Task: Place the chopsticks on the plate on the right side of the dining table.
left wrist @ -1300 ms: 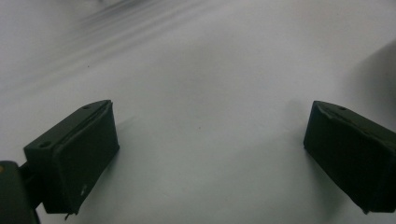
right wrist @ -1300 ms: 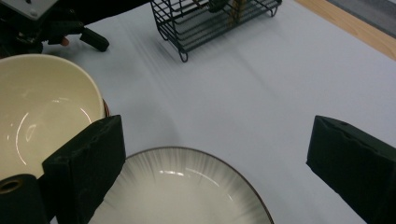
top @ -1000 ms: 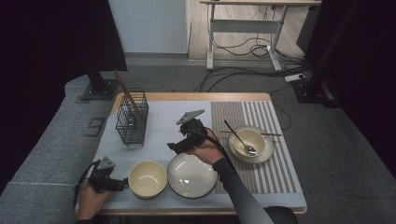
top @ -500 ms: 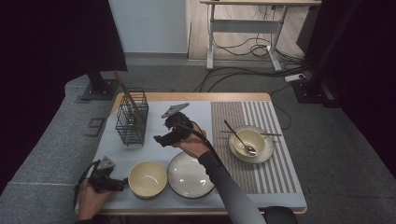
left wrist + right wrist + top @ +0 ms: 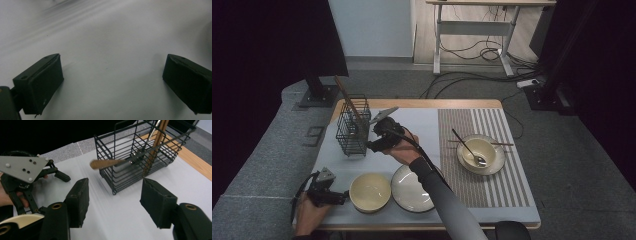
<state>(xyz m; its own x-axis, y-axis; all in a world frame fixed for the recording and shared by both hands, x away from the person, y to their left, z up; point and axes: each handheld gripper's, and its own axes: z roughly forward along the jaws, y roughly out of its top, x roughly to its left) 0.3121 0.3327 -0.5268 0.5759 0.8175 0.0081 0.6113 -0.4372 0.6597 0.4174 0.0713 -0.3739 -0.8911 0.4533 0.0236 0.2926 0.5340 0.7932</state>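
The black wire utensil basket (image 5: 352, 126) stands upright on the pale grey mat (image 5: 422, 125) near the far left corner of the surface, and the right hand-held gripper (image 5: 373, 145) sits just beside it, on its right in the high view. From the right gripper view, the basket (image 5: 140, 157) lies ahead of the black jaws. These have just been closing, yet a gap remains and nothing is between them. The left hand-held gripper (image 5: 343, 198) rests low at the near left edge, close to the cream ceramic bowl (image 5: 370, 191); its jaws stand wide apart over bare mat, empty.

Inside the basket lean long brown wooden sticks (image 5: 156, 142), likely chopsticks, with a metal-looking piece (image 5: 136, 155) low down that I cannot identify. A wooden handle end (image 5: 103, 163) pokes out sideways towards the gripper through the mesh.

The basket looks light and stiff, with thin wires that give a narrow, slippery purchase; it would probably tip or slide if pushed at the top. The top rim wire or a corner post seems the best hold for moving it. The wooden pieces are light, rigid and slim, so a pinch across the protruding end should serve, drawn along its length so it does not catch on the mesh.
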